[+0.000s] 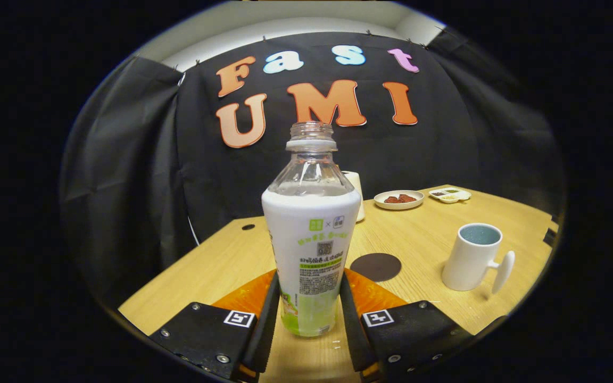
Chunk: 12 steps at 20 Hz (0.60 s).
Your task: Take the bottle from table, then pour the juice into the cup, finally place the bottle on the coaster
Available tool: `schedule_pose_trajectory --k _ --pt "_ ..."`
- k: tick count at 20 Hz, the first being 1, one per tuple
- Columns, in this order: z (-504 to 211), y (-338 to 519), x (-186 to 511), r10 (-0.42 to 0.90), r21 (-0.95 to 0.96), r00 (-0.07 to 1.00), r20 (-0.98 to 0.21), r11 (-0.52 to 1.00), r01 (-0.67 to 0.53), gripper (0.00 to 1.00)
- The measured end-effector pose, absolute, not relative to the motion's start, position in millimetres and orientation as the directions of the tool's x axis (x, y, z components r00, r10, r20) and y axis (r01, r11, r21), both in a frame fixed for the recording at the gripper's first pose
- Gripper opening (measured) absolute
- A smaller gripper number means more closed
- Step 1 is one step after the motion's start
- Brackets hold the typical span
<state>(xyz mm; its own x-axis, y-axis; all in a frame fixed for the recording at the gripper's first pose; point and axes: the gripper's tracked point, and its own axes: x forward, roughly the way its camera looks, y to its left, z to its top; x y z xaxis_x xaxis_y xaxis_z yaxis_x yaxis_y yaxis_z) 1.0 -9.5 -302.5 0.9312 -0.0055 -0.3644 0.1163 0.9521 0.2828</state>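
You have one bottle (311,234) standing upright on the wooden table (221,266), right between your gripper's (308,314) two fingers (267,314). Both black pads lie against its lower sides, so the gripper appears closed onto the bottle, with the base still on the tabletop. The bottle has no cap; its clear neck is open at the top, and a white and green label wraps the body. Any liquid level behind that label is hard to make out.

Count one dark round coaster (375,266) just beyond the right finger, flat on the table. One white cup (473,257) stands well to the right of the coaster, upright, its handle turned towards you and to the right.

Farther back you have one small plate (398,200) with reddish pieces on it, and one small divided dish (449,194) beside it; its contents are too small to tell. One white cylindrical object (357,186) stands behind the bottle, mostly hidden by it.
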Motion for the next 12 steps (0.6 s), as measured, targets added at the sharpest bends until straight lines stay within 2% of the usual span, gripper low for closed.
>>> schedule_pose_trajectory --k 6,12 --pt "-299.3 -27.3 8.5 0.031 0.504 0.927 -0.373 0.846 0.174 0.59" --pt "-304.4 -45.2 11.5 0.043 0.696 0.920 -0.390 0.667 0.264 0.59"
